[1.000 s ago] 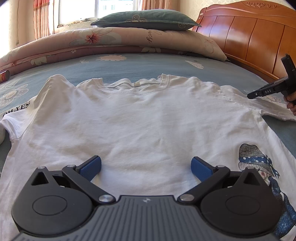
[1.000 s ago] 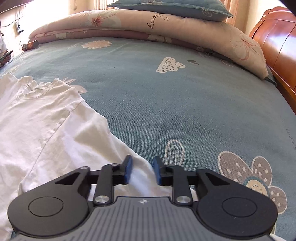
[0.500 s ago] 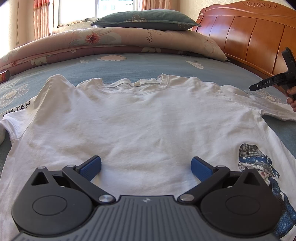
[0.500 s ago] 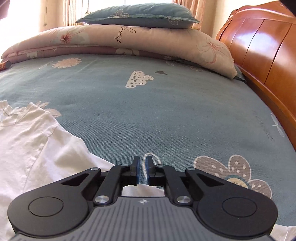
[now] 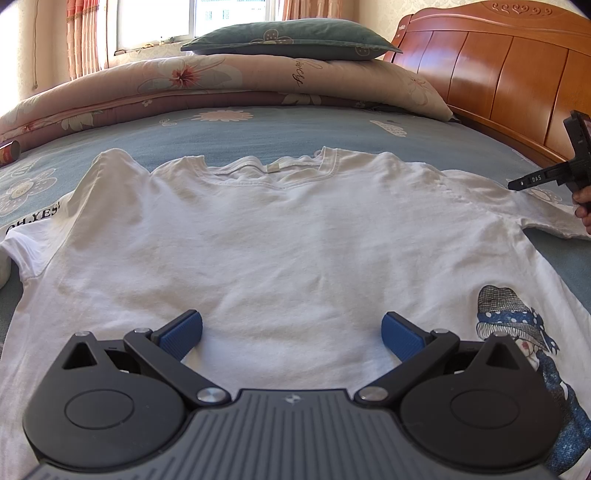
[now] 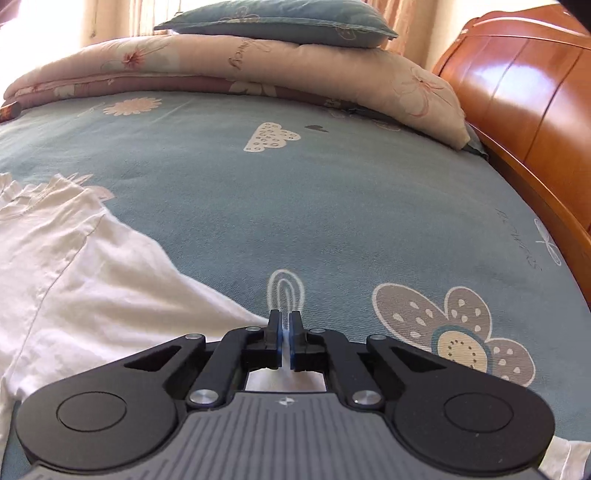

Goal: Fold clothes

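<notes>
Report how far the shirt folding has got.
Done: the white T-shirt lies spread flat on the bed, collar toward the pillows, no fold made yet. In hand: the right tool is closed on the edge of the right sleeve; the left tool hovers open over the shirt's lower middle, gripping nothing. Left: every fold, sleeves and body alike.

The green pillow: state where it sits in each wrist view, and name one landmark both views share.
Left wrist view: the green pillow lies top centre, on the folded floral quilt, beyond the white T-shirt.
Right wrist view: the green pillow lies at the top edge, centre-left, on the same quilt.
Shared landmark: the wooden headboard, on the right side in both views.
</notes>
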Demonstrator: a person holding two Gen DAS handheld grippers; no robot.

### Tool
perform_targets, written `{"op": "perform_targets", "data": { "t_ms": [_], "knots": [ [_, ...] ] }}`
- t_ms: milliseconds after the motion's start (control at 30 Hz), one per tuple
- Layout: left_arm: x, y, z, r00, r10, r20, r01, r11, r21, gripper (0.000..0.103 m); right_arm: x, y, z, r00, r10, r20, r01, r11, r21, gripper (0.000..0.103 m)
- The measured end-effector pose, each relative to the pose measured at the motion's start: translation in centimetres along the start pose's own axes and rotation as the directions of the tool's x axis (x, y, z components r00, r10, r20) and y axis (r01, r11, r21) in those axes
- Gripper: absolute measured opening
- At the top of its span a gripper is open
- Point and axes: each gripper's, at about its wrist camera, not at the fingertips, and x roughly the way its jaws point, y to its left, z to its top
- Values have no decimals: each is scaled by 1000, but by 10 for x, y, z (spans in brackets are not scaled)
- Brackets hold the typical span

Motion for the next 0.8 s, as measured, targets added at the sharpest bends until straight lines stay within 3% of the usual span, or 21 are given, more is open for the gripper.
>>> {"op": "perform_targets", "data": {
  "t_ms": [67,133,167,200,300,400,567,733,800],
  "knots": [
    [0,0,0,1000,0,0,0,1000,0,102,0,0,2,999,-52,9,52,998,20,8],
    [0,0,0,1000,1,0,-1,1000,0,102,-12,5,4,999,6,34,-8,998,62,14],
    [0,0,0,1000,1,0,-1,1000,1,102,-16,12,7,999,42,26,-43,996,77,25],
    [0,0,0,1000,1,0,-1,1000,1,102,-20,19,9,997,77,19,-79,993,91,30],
    [0,0,0,1000,1,0,-1,1000,1,102,-33,40,16,983,185,1,-183,973,137,37],
    [0,0,0,1000,1,0,-1,1000,1,102,-12,69,15,966,237,-105,-211,954,214,42],
    [0,-1,1,1000,3,-1,-3,1000,4,102,21,102,22,997,58,-53,-50,990,130,50],
    [-5,-2,3,1000,9,-22,-8,1000,23,102,25,94,44,996,15,-86,5,974,226,50],
    [-11,-2,6,1000,8,-27,-7,999,32,102,6,93,47,995,70,-77,-48,964,263,55]
  ]
}}
